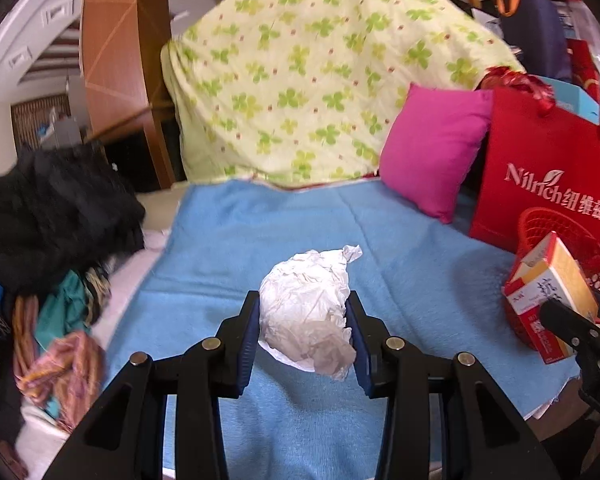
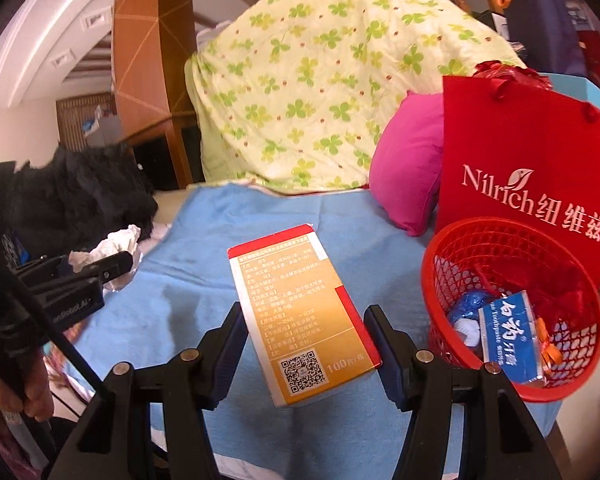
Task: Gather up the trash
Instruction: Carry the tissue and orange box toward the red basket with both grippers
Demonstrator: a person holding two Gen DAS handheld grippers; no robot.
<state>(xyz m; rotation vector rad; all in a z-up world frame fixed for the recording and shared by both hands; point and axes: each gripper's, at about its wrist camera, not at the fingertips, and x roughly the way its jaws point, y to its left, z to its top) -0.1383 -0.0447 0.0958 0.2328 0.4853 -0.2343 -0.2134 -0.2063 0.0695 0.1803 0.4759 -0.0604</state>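
Paper wad (image 1: 306, 308): crumpled white tissue, judged feather-light, soft and crushable; any grip across its bulk should serve, though loose edges may tear. It sits low in the centre of the left wrist view, between the pads of the left gripper (image 1: 303, 316), which press both its sides, above the blue blanket (image 1: 228, 240).

Box (image 2: 300, 316): orange and red carton with printed text and QR code, judged light, stiff, smooth-faced; best taken across its narrow sides. The right gripper (image 2: 306, 334) clasps it there, lower centre of the right wrist view, tilted.

Basket (image 2: 452, 240): red mesh at lower right, holding a toothpaste box (image 2: 510, 340) and wrappers.

Pose: both grippers point forward over the blanket, the left one low at far left of the right wrist view.
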